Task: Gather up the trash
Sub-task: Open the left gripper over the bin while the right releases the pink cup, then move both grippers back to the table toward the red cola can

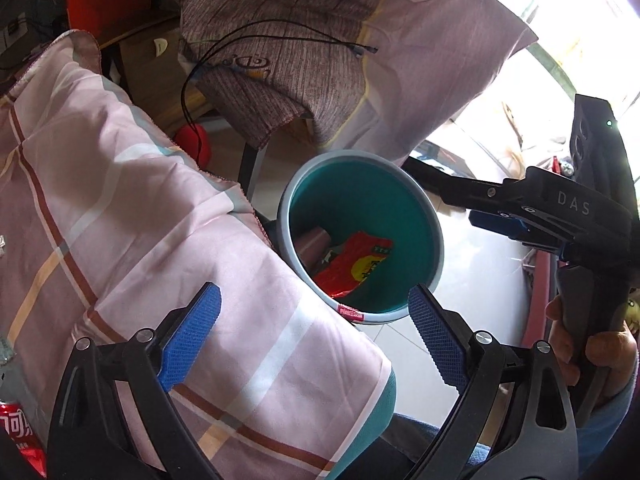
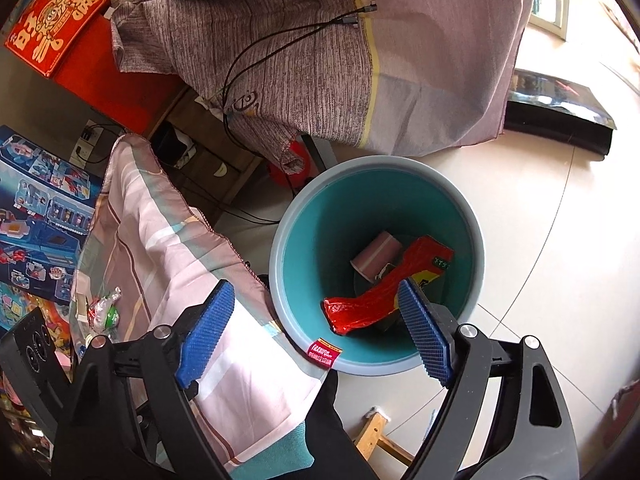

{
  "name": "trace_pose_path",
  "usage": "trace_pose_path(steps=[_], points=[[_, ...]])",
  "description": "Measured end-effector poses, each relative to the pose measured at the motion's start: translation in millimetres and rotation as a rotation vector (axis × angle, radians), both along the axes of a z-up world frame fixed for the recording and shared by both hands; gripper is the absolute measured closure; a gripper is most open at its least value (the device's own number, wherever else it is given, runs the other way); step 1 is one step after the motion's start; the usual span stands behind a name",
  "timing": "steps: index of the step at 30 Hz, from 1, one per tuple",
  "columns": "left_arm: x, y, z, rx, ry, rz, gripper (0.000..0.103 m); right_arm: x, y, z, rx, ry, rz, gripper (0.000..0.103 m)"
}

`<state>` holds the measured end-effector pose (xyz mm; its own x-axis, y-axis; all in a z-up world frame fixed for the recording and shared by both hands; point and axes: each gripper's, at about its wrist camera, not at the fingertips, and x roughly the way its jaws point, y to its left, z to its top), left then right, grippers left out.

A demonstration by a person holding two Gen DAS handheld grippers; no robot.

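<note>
- Lying at the far left of the right wrist view, a blue toy box [image 2: 38, 216] is sitting behind the table edge, with a red printed box [image 2: 56, 28] propped above it.
- Resting on the pink plaid cloth [image 2: 168, 240] that is covering the table, a crumpled foil wrapper [image 2: 105, 308] is waiting near the cloth's left edge (one piece of trash not yet binned).
- Peeking into the bottom-left corner of the left wrist view, a red can [image 1: 18, 436] is lying on the same cloth [image 1: 120, 220].
- Hovering over the cloth's right edge, the left gripper [image 1: 316, 332] is standing spread wide with nothing between its blue pads [image 1: 192, 332].
- Standing on the tiled floor [image 2: 540, 260] just beside the table, the teal bin [image 2: 288, 240] is holding the collected trash: a red snack wrapper [image 2: 384, 300] lying across its bottom and a pink paper cup [image 2: 376, 258] tipped on its side, touching the wrapper.
- Showing the same bin [image 1: 434, 216] from the left wrist view, the wrapper [image 1: 352, 268] and cup [image 1: 312, 246] are sitting deep inside it.
- Hanging above the bin's near rim, the right gripper [image 2: 316, 332] is gaping open and empty, its right pad [image 2: 424, 332] overlapping the wrapper in view but well above it.
- Draping over furniture behind the bin, a grey-brown cloth [image 2: 300, 48] is carrying two black cables [image 2: 280, 36].
- Gripping the handle at the far right of the left wrist view, a hand [image 1: 576, 348] is holding the right gripper [image 1: 472, 204] from below.
</note>
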<state>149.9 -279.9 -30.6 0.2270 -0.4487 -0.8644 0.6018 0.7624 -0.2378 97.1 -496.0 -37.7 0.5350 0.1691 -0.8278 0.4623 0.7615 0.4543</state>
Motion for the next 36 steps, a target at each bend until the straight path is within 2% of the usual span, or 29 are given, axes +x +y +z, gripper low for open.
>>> trace_pose_path(steps=[6,11,17,22,32,36], points=[[-5.3,22.1,10.0,-0.021,-0.016,0.025,0.007,-3.0,16.5,9.4,-0.038,0.004,0.021,0.022],[-9.6,43.7,17.5,-0.035,-0.036,0.054,0.007,-4.8,33.4,16.6,-0.061,0.000,0.042,0.018],[-17.7,84.8,23.6,-0.042,-0.053,0.117,0.005,-0.5,70.2,19.9,-0.053,0.011,0.102,0.015],[-23.5,130.0,24.8,-0.038,-0.058,0.188,0.004,8.8,112.3,17.2,-0.020,0.049,0.190,0.015],[-28.0,247.8,14.9,-0.003,-0.057,0.380,0.004,26.7,201.7,16.1,-0.066,0.087,0.347,0.015],[-32.9,294.3,8.9,0.041,-0.074,0.440,0.004,33.9,238.8,13.0,-0.075,0.102,0.413,0.015]])
